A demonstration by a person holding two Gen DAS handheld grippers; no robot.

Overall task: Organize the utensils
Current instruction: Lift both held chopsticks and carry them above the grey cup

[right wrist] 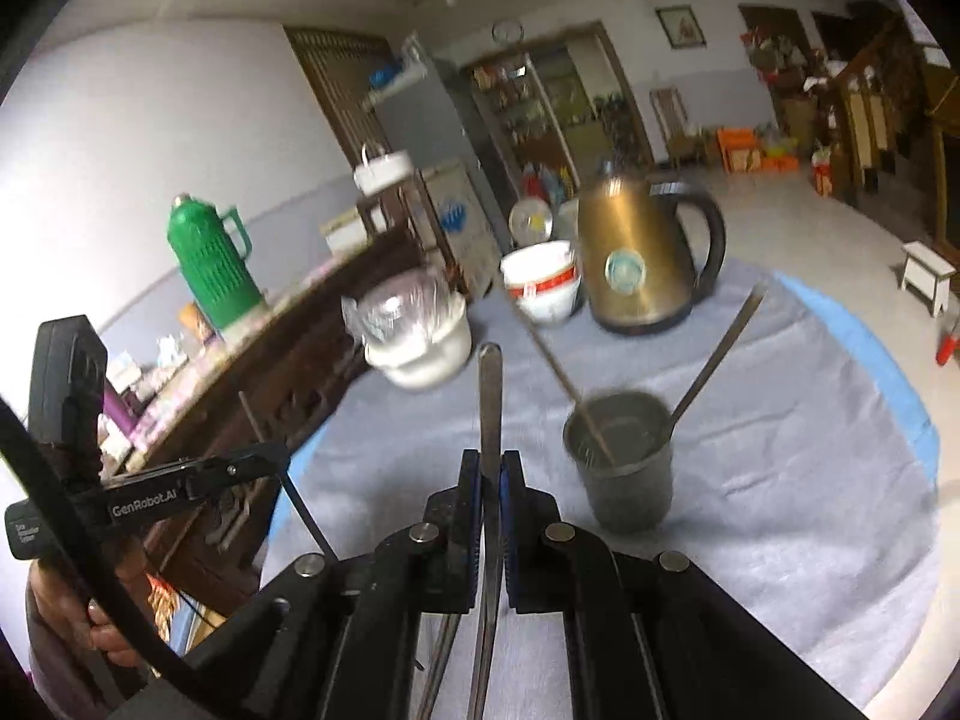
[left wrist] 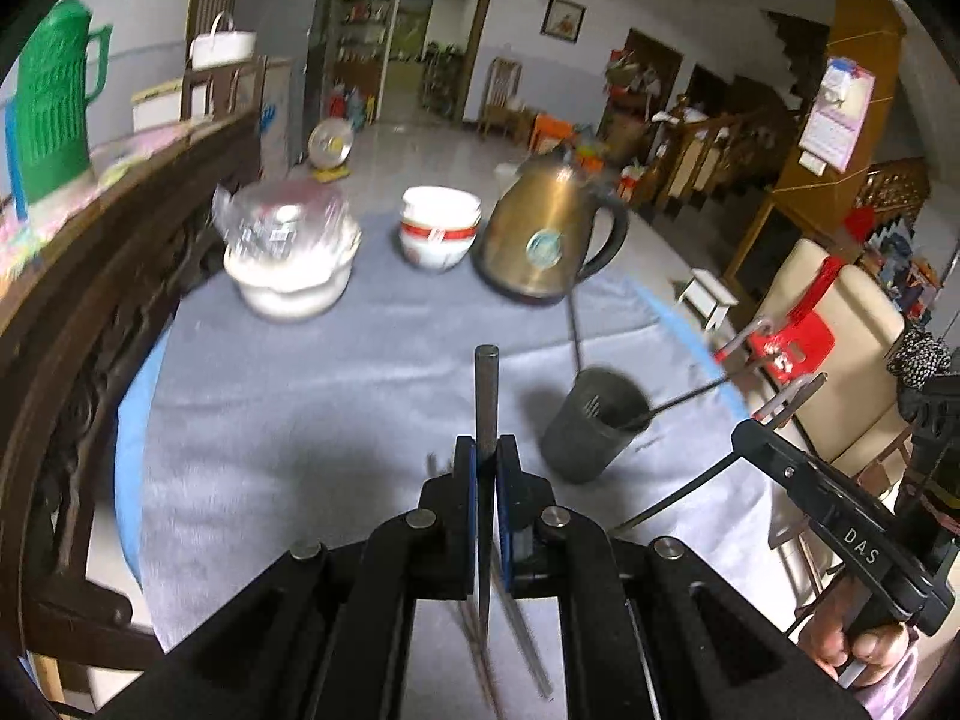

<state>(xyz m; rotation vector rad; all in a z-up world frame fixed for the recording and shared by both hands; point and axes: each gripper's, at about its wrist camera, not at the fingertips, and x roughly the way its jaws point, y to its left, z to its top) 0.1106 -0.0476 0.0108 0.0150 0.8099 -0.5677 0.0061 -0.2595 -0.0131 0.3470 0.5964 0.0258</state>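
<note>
My left gripper (left wrist: pixel 486 450) is shut on a dark flat metal utensil (left wrist: pixel 486 390) whose end sticks up past the fingertips. A dark metal cup (left wrist: pixel 591 426) stands to its right on the grey cloth, with two thin utensils leaning in it. My right gripper (right wrist: pixel 491 462) is shut on a silver utensil handle (right wrist: pixel 489 396), to the left of the same cup (right wrist: pixel 624 462). Each view also shows the other gripper at its edge, lifted above the table. More utensils (left wrist: pixel 528 654) lie on the cloth under the left gripper, partly hidden.
At the back of the grey cloth (left wrist: pixel 300 408) stand a gold kettle (left wrist: pixel 546 234), stacked red-and-white bowls (left wrist: pixel 438 234) and white containers under a plastic bag (left wrist: pixel 288 264). A dark wooden sideboard (left wrist: pixel 90 300) with a green thermos (left wrist: pixel 54 102) runs along the left. A chair (left wrist: pixel 852 324) is at the right.
</note>
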